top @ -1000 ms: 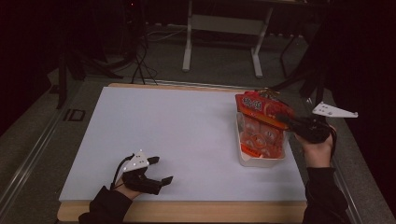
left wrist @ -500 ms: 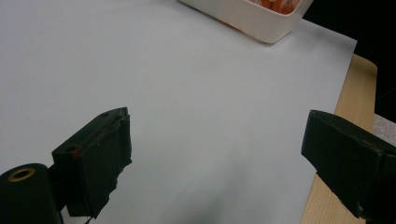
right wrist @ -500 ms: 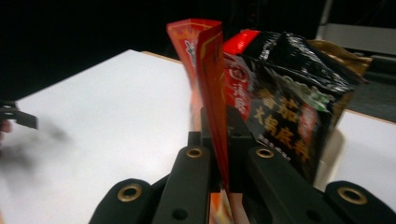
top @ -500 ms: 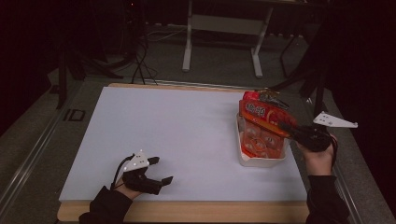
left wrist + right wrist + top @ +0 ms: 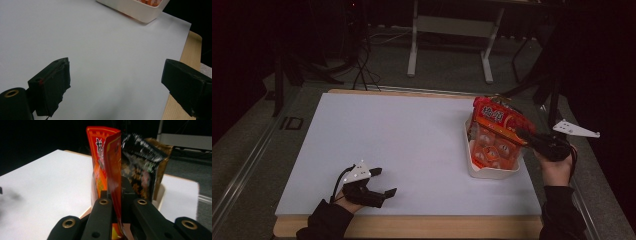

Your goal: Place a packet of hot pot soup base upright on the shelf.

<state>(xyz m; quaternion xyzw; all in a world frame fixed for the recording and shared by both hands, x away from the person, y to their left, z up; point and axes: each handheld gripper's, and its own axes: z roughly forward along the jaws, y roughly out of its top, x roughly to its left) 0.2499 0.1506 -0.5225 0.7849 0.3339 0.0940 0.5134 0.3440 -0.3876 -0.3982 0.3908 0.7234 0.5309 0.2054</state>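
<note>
High view: my right gripper (image 5: 523, 134) has its jaws clenched on the orange snack bag (image 5: 496, 120), tilted lengthwise over the white bin (image 5: 492, 172); its lettering's unreadable. Left gripper (image 5: 382, 187) jaws released.

**Right gripper holding orange packet over white tray**

Right gripper (image 5: 526, 136) clamps orange snack packet (image 5: 497, 120), tilted above white tray (image 5: 492, 172) at table (image 5: 402, 145) right side. Left gripper (image 5: 379, 186) rests spread apart near front-left edge, well apart.
</note>
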